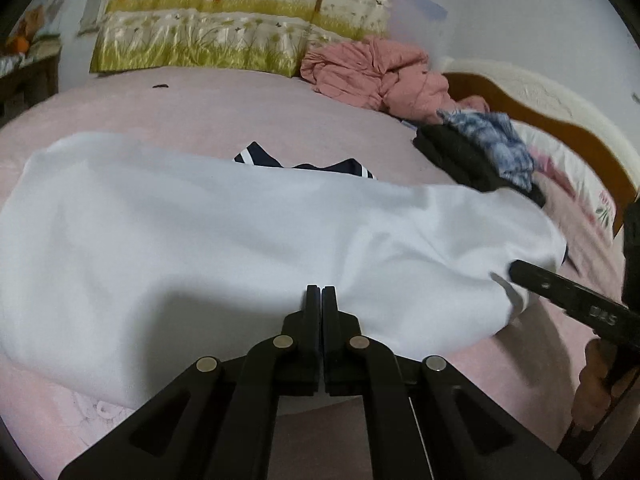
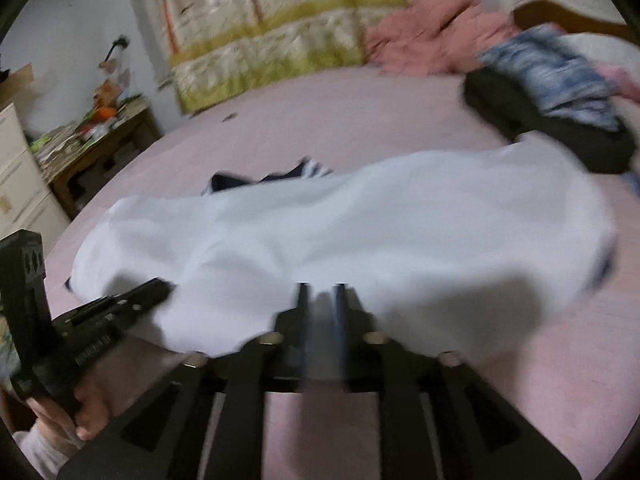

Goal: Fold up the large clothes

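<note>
We see soft, dim indoor light; the left wrist view is sharp, the right smeared by motion blur, perhaps everywhere. Fisheye bends edges; grey shadows fall on the white garment [image 1: 224,232].

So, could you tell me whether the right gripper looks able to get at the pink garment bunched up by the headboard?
Probably not from here. The right gripper sits at the near edge of the white garment, and the pink garment lies across the bed beyond it; nothing blocks it but distance.
</note>
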The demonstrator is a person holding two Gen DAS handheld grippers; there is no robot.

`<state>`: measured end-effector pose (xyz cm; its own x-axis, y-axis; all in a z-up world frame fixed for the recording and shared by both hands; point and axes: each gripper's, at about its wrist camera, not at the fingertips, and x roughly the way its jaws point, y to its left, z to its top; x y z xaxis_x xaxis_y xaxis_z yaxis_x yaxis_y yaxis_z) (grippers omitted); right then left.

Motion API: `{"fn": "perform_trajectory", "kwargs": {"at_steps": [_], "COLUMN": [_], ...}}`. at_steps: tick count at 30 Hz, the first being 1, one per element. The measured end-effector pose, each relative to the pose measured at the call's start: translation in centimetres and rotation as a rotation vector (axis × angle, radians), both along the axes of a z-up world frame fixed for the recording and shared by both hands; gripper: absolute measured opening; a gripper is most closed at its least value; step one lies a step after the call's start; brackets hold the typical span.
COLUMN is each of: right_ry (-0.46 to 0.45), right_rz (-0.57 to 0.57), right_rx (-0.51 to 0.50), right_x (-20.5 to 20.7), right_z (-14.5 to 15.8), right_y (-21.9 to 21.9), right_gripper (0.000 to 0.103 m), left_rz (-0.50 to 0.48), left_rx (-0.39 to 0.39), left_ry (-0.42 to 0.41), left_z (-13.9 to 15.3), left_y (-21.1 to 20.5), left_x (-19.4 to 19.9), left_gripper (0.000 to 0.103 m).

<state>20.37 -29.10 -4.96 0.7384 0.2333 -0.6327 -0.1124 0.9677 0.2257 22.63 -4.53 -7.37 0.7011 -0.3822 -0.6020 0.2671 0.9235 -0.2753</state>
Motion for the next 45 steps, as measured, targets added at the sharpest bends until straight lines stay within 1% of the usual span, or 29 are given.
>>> {"fn": "perform_trajectory", "kwargs": {"at_steps": [1, 2, 3, 5, 7, 8, 12, 14, 16, 18, 19, 21, 23, 24, 25, 26, 27, 28, 30, 32, 34, 35, 37, 40, 42, 43, 44, 45], "right_ry": [-0.015, -0.024, -0.031, -0.047, -0.072, -0.079, -0.048, -0.039, -0.015, 0.028, 0.051, 0.053, 0.043, 0.041, 0.034, 0.019, 0.005, 0.004, -0.015, -0.010, -0.033, -0.065, -0.149, -0.246, -0.270, -0.283, -0.296, -0.310], "right_rz": [-0.035, -0.074, -0.108, -0.153, -0.225, -0.265, -0.388, -0.417, -0.404, -0.360, -0.358, -0.364, -0.363, -0.392, -0.414, -0.429, -0.438, -0.443, -0.448, -0.455, -0.446, -0.435, -0.403, -0.355, -0.306, -0.277, -0.255, -0.234], "right_rx": [0.003, 0.010, 0.022, 0.050, 0.081, 0.101, 0.224, 0.285, 0.351, 0.457, 0.495, 0.534, 0.571, 0.562, 0.558, 0.565, 0.543, 0.496, 0.335, 0.304, 0.289, 0.244, 0.103, 0.013, 0.006, -0.001, -0.032, -0.099], "right_x": [-0.5, -1.1, -1.5, -2.1, -2.6, -2.7, -2.3, -1.8, -1.1, 0.3, 1.0, 1.9, 2.7, 2.9, 3.0, 2.9, 2.9, 3.0, 3.7, 4.0, 3.7, 3.4, 2.7, 1.3, 0.5, 0.0, -0.3, -0.5], "right_z": [0.4, 0.8, 1.2, 1.7, 1.7, 1.5, 0.3, -0.5, -1.5, -2.8, -3.2, -3.0, -3.2, -3.5, -4.0, -4.5, -4.3, -4.0, -3.0, -2.9, -2.3, -1.4, 0.6, 3.1, 4.8, 5.5, 5.8, 6.1], "right_y": [-0.7, -1.5, -2.2, -3.7, -5.5, -6.5, -10.5, -11.8, -12.8, -13.7, -13.9, -14.3, -14.4, -14.4, -14.4, -14.5, -14.3, -13.9, -12.4, -12.1, -11.9, -11.2, -9.0, -6.5, -4.8, -3.7, -2.6, -1.1], "right_gripper": [0.044, 0.051, 0.057, 0.063, 0.079, 0.079, 0.080, 0.080, 0.080, 0.081, 0.081, 0.080, 0.073, 0.057, 0.046, 0.043, 0.040, 0.039, 0.039, 0.036, 0.028, 0.027, 0.026, 0.026, 0.026, 0.026, 0.026, 0.026], "left_rz": [0.002, 0.006, 0.010, 0.010, 0.007, 0.006, 0.009, 0.011, 0.010, 0.010, 0.010, 0.015, 0.018, 0.017, 0.015, 0.014, 0.013, 0.013, 0.014, 0.014, 0.014, 0.016, 0.018, 0.004, 0.026, 0.025, 0.024, 0.031], "left_rx": [0.015, 0.029, 0.045, 0.049, 0.018, 0.008, 0.018, 0.022, 0.012, 0.003, 0.004, 0.024, 0.039, 0.039, 0.033, 0.028, 0.024, 0.021, 0.027, 0.024, 0.009, -0.002, -0.036, -0.079, -0.058, -0.025, -0.006, 0.028], "left_ry": [-0.008, -0.016, -0.026, -0.032, -0.026, -0.025, -0.030, -0.032, -0.029, -0.026, -0.026, -0.030, -0.034, -0.034, -0.033, -0.031, -0.030, -0.030, -0.031, -0.032, -0.029, -0.027, -0.027, -0.047, -0.082, -0.117, -0.140, -0.185], "left_z": [0.0, 0.1, 0.1, 0.1, 0.0, -0.1, -0.2, -0.2, -0.2, -0.3, -0.3, -0.2, -0.2, -0.2, -0.2, -0.2, -0.2, -0.2, -0.2, -0.2, -0.2, -0.2, -0.1, 0.4, 1.1, 1.8, 2.1, 2.8], "left_y": [-0.2, -0.5, -0.7, -0.8, -0.4, -0.3, -0.4, -0.5, -0.4, -0.5, -0.5, -0.8, -1.1, -1.1, -1.1, -1.1, -1.1, -1.2, -1.1, -1.1, -1.0, -0.9, -0.5, 0.1, 0.3, 0.3, 0.5, 0.7], "left_x": [-0.1, -0.2, -0.4, -0.4, -0.3, -0.3, -0.4, -0.4, -0.4, -0.4, -0.4, -0.4, -0.4, -0.4, -0.4, -0.4, -0.4, -0.4, -0.4, -0.4, -0.4, -0.4, -0.4, -0.8, -1.3, -1.8, -2.2, -2.8], "left_gripper": [0.001, 0.001, 0.001, 0.002, 0.002, 0.002, 0.002, 0.002, 0.002, 0.002, 0.002, 0.002, 0.002, 0.002, 0.002, 0.002, 0.002, 0.002, 0.002, 0.002, 0.002, 0.002, 0.002, 0.011, 0.011, 0.011, 0.011, 0.011]}}
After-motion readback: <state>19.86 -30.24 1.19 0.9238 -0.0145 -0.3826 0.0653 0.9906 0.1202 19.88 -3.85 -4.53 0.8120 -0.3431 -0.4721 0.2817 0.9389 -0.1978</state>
